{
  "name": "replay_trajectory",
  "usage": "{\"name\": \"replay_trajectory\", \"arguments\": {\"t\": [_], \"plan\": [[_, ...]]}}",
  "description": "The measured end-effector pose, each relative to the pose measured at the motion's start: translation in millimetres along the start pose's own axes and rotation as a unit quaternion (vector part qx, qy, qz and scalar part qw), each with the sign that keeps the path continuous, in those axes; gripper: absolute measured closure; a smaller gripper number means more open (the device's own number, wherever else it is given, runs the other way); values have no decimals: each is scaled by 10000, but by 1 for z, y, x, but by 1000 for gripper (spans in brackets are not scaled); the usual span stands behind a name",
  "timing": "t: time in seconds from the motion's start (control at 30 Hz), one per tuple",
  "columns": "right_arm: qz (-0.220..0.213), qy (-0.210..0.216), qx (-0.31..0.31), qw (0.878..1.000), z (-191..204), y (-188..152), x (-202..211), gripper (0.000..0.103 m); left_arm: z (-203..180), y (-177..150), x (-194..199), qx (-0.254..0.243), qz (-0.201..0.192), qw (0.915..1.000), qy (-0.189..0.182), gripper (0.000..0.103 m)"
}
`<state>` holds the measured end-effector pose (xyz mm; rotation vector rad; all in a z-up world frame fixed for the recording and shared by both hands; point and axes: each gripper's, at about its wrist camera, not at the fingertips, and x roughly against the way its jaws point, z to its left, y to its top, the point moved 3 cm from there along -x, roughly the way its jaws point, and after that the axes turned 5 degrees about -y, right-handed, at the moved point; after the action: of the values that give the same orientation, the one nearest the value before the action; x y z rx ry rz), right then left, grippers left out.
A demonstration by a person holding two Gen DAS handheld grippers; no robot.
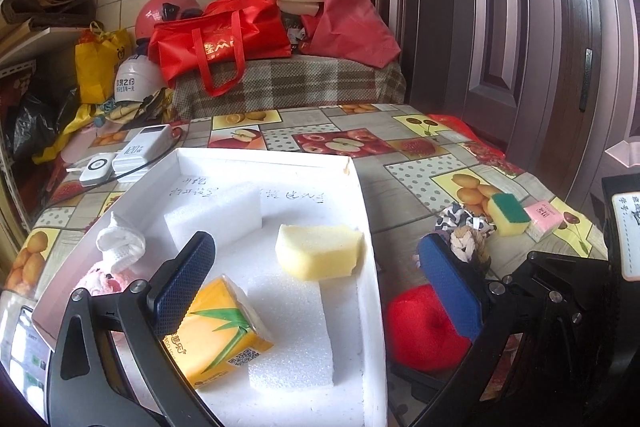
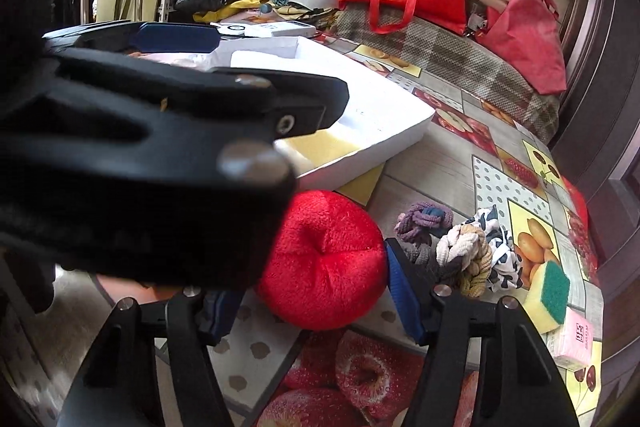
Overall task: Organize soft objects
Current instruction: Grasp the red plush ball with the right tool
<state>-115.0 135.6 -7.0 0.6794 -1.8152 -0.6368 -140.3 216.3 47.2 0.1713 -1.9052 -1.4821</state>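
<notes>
Between the right claw's [image 2: 316, 291] spread fingers, red plush ball [image 2: 324, 259] is sitting on the table, not yet clamped. Looking light and squashy; pinching across its middle seems best. Left claw [image 1: 316, 287] is hovering open over white box [image 1: 372, 307].

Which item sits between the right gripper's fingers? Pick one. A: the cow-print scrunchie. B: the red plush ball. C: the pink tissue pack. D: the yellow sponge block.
B: in the right wrist view the red plush ball lies on the tablecloth between the open fingers of the right gripper, outside the white box.
</notes>
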Motion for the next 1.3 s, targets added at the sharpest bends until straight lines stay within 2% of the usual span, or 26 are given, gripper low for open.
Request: {"name": "replay_trajectory", "arguments": {"t": [0.17, 0.3, 0.5, 0.57, 0.63, 0.7, 0.73, 0.77, 0.93, 1.0, 1.1, 1.2, 1.3], "plan": [[80, -69, 182, 9998, -9, -32, 25, 40, -2, 2, 4, 84, -73, 9996, -260, 0], [402, -425, -21, 9983, -44, -61, 38, 40, -14, 2, 5, -51, -71, 9990, -448, 0], [806, -1026, -979, 9866, -125, -100, 52, 40, -44, -12, -7, -209, 395, 9938, -1014, 0], [836, -1051, -1310, 9822, -144, -110, 57, 40, -60, -20, -12, -260, 589, 9907, -1200, 0], [799, -906, -1560, 9803, -155, -118, 62, 40, -76, -24, -15, -269, 747, 9866, -1427, 0], [701, -793, -1765, 9786, -162, -123, 67, 27, -90, -28, -17, -210, 865, 9820, -1665, 0], [638, -774, -1862, 9774, -162, -124, 71, 14, -98, -30, -19, -191, 974, 9791, -1777, 0], [574, -755, -1946, 9763, -164, -124, 73, 13, -107, -32, -23, -216, 1117, 9762, -1846, 0], [580, -678, -2269, 9698, -173, -128, 72, 13, -152, -50, -46, -808, 1862, 9660, -1598, 0], [644, -626, -2385, 9670, -174, -127, 67, 13, -162, -56, -54, -884, 2082, 9604, -1629, 1], [788, -481, -2420, 9659, -168, -126, 62, 13, -172, -62, -59, -1059, 2259, 9540, -1661, 1], [844, -370, -2357, 9674, -162, -118, 53, 13, -178, -67, -60, -1277, 2344, 9518, -1509, 1], [869, -349, -2295, 9688, -156, -111, 42, 13, -179, -69, -60, -1342, 2354, 9507, -1509, 1]]}}
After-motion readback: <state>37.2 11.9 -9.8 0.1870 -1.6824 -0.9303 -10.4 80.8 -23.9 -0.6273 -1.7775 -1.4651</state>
